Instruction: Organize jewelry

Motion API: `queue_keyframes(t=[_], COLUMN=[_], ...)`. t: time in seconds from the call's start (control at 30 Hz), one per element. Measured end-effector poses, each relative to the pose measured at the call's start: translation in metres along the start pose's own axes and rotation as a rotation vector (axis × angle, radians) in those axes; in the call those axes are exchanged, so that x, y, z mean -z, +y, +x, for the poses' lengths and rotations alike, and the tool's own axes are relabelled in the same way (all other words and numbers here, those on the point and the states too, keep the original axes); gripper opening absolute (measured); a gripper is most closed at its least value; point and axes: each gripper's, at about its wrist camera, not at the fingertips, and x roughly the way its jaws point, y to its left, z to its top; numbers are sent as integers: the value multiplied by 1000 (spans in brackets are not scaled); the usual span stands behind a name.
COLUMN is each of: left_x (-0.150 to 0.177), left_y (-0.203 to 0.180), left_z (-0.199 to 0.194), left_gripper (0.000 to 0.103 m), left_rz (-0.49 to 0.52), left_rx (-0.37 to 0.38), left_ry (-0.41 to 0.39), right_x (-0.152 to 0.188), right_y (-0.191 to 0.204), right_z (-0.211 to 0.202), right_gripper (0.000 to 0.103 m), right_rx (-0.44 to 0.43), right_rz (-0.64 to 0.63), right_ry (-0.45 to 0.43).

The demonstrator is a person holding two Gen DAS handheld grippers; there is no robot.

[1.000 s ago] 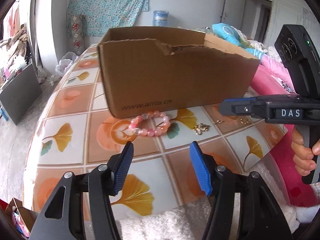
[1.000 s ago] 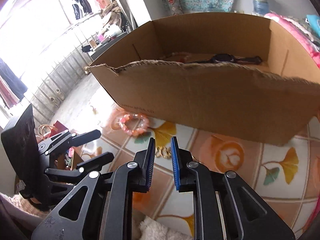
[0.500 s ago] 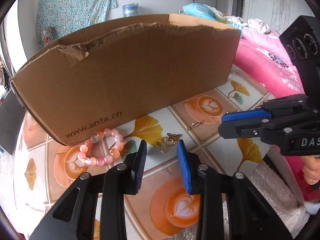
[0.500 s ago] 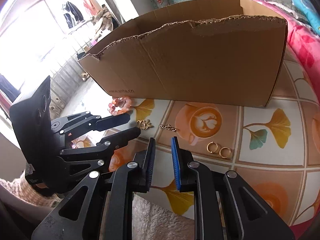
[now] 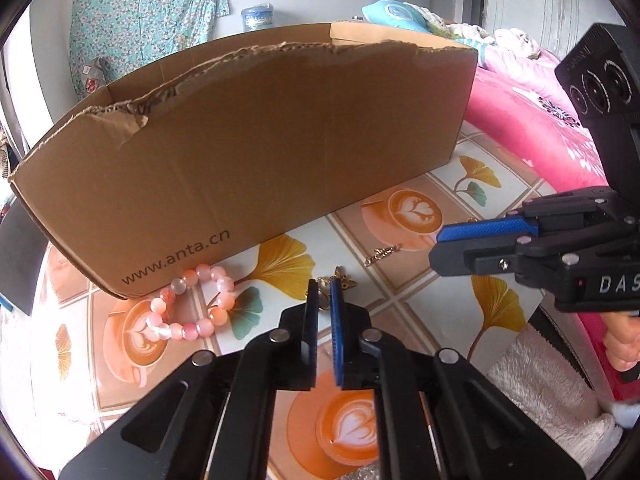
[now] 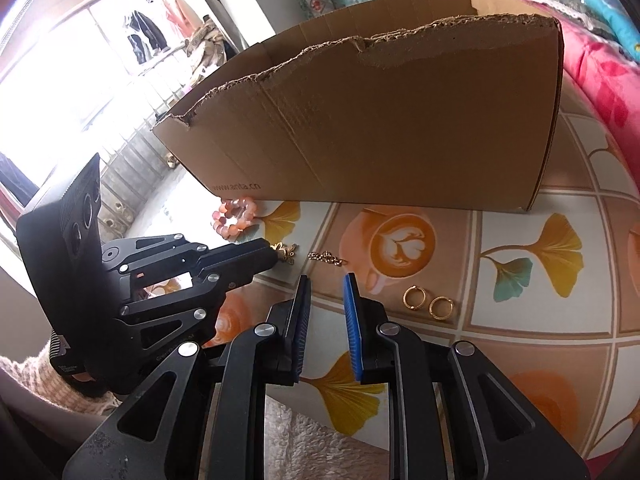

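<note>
Left gripper [image 5: 325,294] had pinched nearly shut on the gold butterfly pendant [image 5: 340,279] lying on the tablecloth [image 5: 436,304], just in front of the cardboard box [image 5: 256,152] — we judged the pick step; next, lift into the box. Right gripper [image 6: 326,286] hung narrowly parted, empty. We read "www.anta.cn" on the box, "DAS" on the right gripper.

My tongs' pads [image 5: 338,320]: ribbed blue plastic on matt black arms. Box [image 5: 256,160]: raw matt cardboard (torn rim). Tablecloth [image 5: 420,304]: glossy print. Beads [image 5: 192,308]: glassy pink. Hoop earrings [image 6: 426,300]: shiny gold metal.
</note>
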Motion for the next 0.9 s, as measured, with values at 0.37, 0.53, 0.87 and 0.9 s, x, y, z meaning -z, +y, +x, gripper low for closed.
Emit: queue_keyframes(t=[0.37, 0.53, 0.87, 0.9], left_x=[18, 16, 6, 6], left_y=[5, 18, -3, -4], left_z=[-14, -20, -4, -4], left_gripper=[0, 21, 25, 23], left_rz=[-44, -152, -28, -24], left_rx=[-15, 54, -17, -11], left_ry=[9, -4, -14, -14], right_x=[5, 6, 6, 6], right_y=[5, 11, 18, 18], right_z=[-6, -1, 5, 5], right_gripper=[18, 19, 19, 19], right_rx=[1, -3, 2, 5], right_rz=[-7, -9, -7, -9], right_ry=[-3, 1, -1, -3])
